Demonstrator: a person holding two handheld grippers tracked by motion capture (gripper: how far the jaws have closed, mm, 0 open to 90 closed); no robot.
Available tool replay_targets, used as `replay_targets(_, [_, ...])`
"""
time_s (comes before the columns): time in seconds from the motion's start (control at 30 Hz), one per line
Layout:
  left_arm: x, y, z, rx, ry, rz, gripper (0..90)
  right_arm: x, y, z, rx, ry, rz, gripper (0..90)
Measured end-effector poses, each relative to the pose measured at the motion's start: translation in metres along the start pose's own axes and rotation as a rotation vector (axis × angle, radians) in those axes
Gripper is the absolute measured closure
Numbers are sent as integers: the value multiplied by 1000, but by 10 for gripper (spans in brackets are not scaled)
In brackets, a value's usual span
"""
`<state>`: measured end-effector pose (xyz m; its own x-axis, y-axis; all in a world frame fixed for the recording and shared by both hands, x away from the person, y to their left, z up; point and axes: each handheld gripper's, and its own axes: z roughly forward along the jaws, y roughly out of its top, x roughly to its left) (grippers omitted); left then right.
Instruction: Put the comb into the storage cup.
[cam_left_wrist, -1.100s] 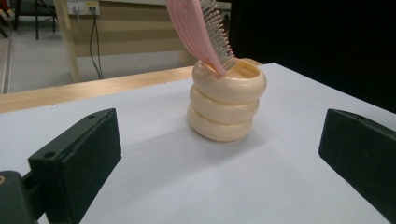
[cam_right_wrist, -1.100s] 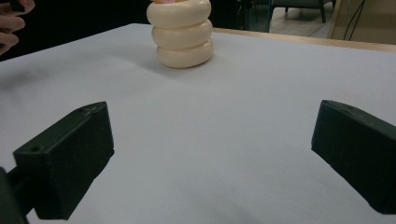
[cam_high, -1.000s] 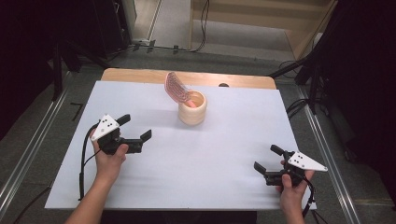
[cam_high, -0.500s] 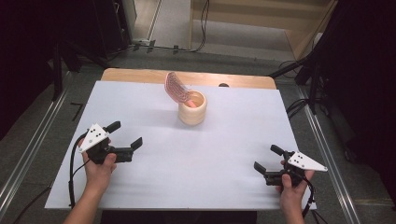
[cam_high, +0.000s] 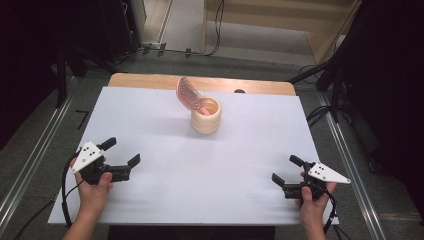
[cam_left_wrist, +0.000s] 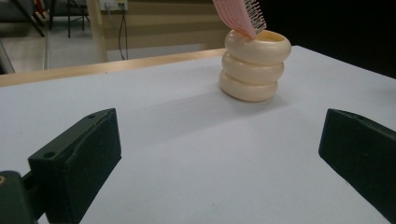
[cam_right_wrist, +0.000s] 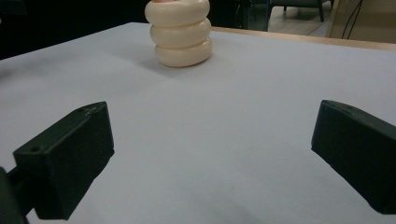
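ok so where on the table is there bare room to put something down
Most of the white table is bare: the wide stretch between the left tongs and right tongs, both open, and both flanks of the cream holder. The one taken spot is that holder near the back edge, with the pink brush leaning out leftward.

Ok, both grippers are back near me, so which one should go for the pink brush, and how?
Probably the left gripper: advance it, jaws open, toward the pink brush, whose head leans out over the left side of the cream holder. The right gripper is open too, but sits on the side the brush leans away from.
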<state>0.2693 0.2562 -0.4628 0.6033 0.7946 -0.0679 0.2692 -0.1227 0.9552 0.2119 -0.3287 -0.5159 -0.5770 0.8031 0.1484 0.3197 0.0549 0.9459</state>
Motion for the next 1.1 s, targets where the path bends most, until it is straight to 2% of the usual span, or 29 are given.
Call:
replay_targets(0.23, [8,-10,-12,3,28,-21,0,0,0,0,0,-2,0,0])
replay_targets(0.43, [13,-17,-22,9,43,-20,0,0,0,0,1,-4,-1,0])
replay_targets(0.63, [17,-22,-31,24,57,4,0,0,0,0,0,-3,0,0])
replay_targets(0.97, [24,-29,-44,26,47,16,0,0,0,0,1,-6,-2,0])
replay_targets(1.1, [28,-32,-49,21,52,5,0,0,0,1,4,-8,-1,0])
